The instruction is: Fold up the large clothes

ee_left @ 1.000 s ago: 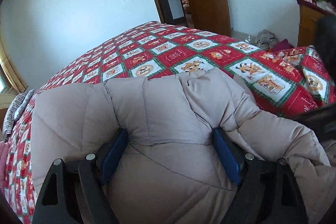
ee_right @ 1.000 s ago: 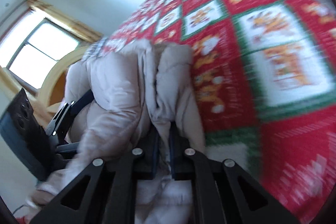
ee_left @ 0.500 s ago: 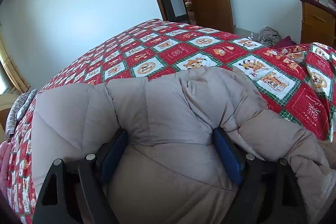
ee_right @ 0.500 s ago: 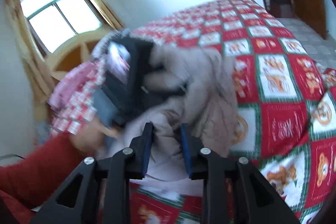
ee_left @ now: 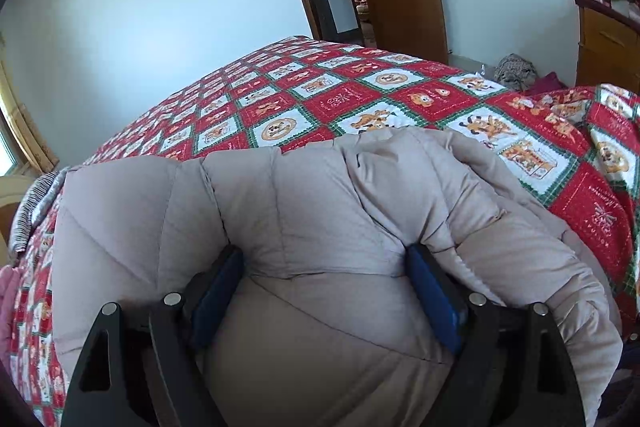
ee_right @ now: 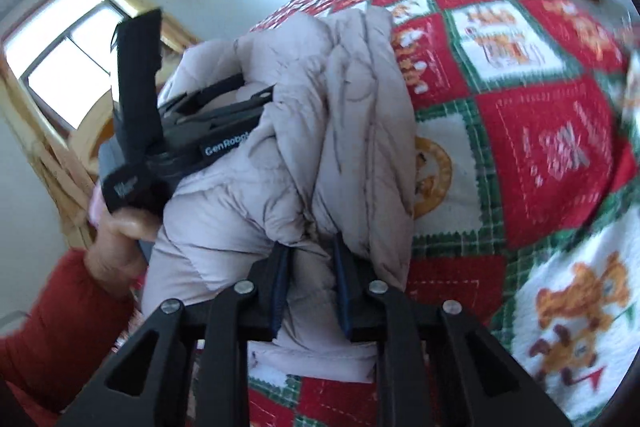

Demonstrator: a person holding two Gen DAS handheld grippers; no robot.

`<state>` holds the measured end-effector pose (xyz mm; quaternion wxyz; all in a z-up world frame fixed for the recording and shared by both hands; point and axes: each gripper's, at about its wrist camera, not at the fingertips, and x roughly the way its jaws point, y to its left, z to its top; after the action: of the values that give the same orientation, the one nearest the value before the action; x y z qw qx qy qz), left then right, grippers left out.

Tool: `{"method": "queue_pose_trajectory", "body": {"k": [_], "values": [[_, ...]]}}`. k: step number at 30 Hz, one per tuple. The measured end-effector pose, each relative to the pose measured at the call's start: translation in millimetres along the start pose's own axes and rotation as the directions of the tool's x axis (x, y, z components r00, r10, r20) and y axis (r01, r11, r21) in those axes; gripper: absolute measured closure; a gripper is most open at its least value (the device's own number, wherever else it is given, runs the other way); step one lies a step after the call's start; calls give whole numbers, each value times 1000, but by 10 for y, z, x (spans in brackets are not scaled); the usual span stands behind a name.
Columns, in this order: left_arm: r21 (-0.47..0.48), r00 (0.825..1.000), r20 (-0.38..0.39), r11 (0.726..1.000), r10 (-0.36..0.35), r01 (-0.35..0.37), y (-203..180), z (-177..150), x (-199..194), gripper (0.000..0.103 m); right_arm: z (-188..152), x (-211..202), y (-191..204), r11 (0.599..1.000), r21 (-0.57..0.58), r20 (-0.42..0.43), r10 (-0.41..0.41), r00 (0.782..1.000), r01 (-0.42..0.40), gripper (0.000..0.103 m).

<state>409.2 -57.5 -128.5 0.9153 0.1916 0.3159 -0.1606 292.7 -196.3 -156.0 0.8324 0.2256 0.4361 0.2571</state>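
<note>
Swinging back across the bedspread [ee_right: 552,131], your right gripper [ee_right: 310,263] is closing on the beige puffer coat [ee_left: 320,219] while your left gripper [ee_left: 324,279] stays clamped wide on it.

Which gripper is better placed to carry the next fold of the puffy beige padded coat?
Probably right: the right gripper is closing on an edge of the puffy beige padded coat; the left gripper braces its bulk.

Bedspread [ee_left: 360,99]: broad flat stretch beyond the padded coat [ee_left: 320,219], open to passage. Coat: bulky heap, fills the near edge. Striped cloth [ee_left: 32,211]: far left margin. Dresser [ee_left: 608,43] and floor bundle [ee_left: 514,71]: right side, off the bed.
</note>
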Motion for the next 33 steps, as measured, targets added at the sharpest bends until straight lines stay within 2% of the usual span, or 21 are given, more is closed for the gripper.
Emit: {"method": "queue_pose_trajectory", "body": {"k": [3,7,11,13,16,18,20,21,23,24,26,27,29,31,33], "values": [[-3,1000,5,1000,7,-7,13,3,-34,18,33,-44,97,999,-24,-21,-29,999,29,82],[-15,1000,23,1000,15,-15,71,14,-197,18,143,-243,215,999,-43,-42,-29,999,27,77],[-118,998,28,992,-47,50,402,8,-523,18,351,-495,338,989,-120,22,-81,996,83,61],[-153,998,40,987,-39,44,609,-42,-744,16,468,-581,389,982,-147,70,-111,991,120,57],[-241,998,68,970,6,11,1028,-195,-1029,11,699,-643,453,985,-132,132,-92,987,110,51],[-337,995,91,941,42,-9,1370,-385,-1165,11,863,-560,535,981,-126,158,-125,979,146,32],[-407,995,80,913,63,-25,1566,-517,-1161,11,969,-422,592,976,-139,168,-145,975,170,23],[-454,998,46,891,36,-12,1659,-603,-1085,11,1028,-297,629,972,-152,155,-155,976,179,22],[-494,999,15,869,-41,43,1688,-684,-962,11,1101,-11,658,957,-194,104,-198,975,215,22],[-499,997,9,864,-75,70,1642,-714,-888,11,1125,139,638,942,-216,89,-243,966,257,22],[-474,998,23,878,-56,60,1537,-711,-840,11,1123,351,522,923,-224,71,-306,949,314,20],[-453,999,25,890,-36,43,1472,-697,-788,10,1125,442,416,934,-204,55,-290,956,295,15],[-437,1000,-1,899,-29,26,1395,-683,-662,7,1100,485,235,954,-160,46,-250,967,254,12],[-461,997,-31,886,-70,48,1402,-704,-521,5,1062,531,54,969,-121,36,-211,977,214,11],[-488,992,-51,869,-118,78,1393,-722,-392,5,1029,617,-135,990,-34,-3,-135,991,135,9]]}}
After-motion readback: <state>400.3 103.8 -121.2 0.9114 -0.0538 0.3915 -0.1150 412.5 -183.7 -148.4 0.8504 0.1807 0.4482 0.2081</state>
